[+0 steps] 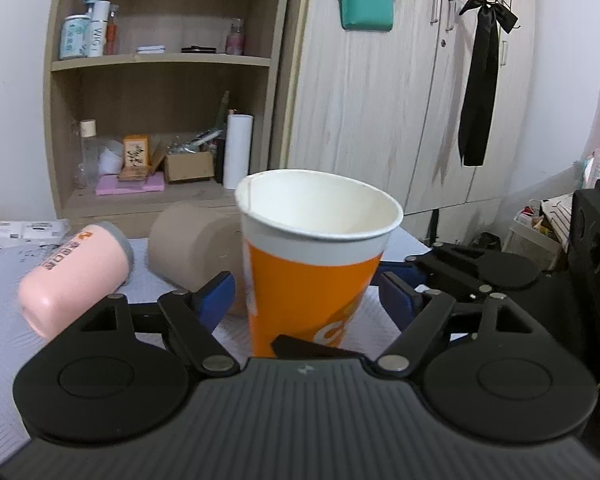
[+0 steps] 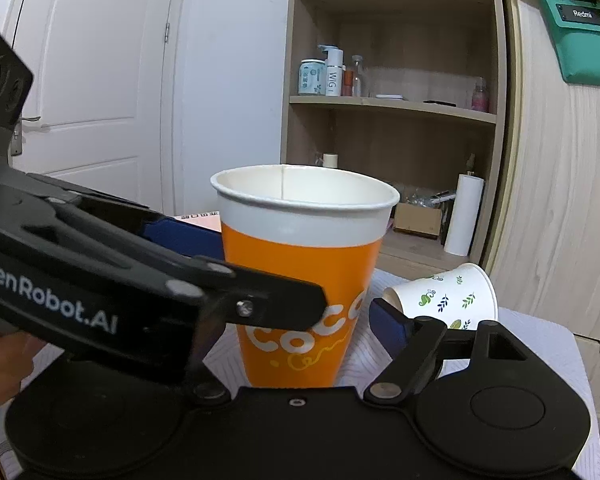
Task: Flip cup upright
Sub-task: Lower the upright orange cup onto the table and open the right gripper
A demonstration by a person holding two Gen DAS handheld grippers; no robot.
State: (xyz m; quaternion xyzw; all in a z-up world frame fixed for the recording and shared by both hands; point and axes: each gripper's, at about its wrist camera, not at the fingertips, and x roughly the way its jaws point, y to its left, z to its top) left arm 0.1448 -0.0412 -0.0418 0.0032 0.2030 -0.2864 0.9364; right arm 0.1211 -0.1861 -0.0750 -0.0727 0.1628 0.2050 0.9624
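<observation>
An orange and white paper cup stands upright on the white cloth, mouth up; it also shows in the right wrist view. My left gripper is open, its blue pads to either side of the cup with gaps. My right gripper is open around the same cup from another side; its right blue pad stands apart from the cup. The left gripper's arm crosses the right wrist view at the left.
A pink tumbler and a tan cup lie on their sides at the left. A white cup with leaf prints lies on its side at the right. Wooden shelves and a wardrobe stand behind the table.
</observation>
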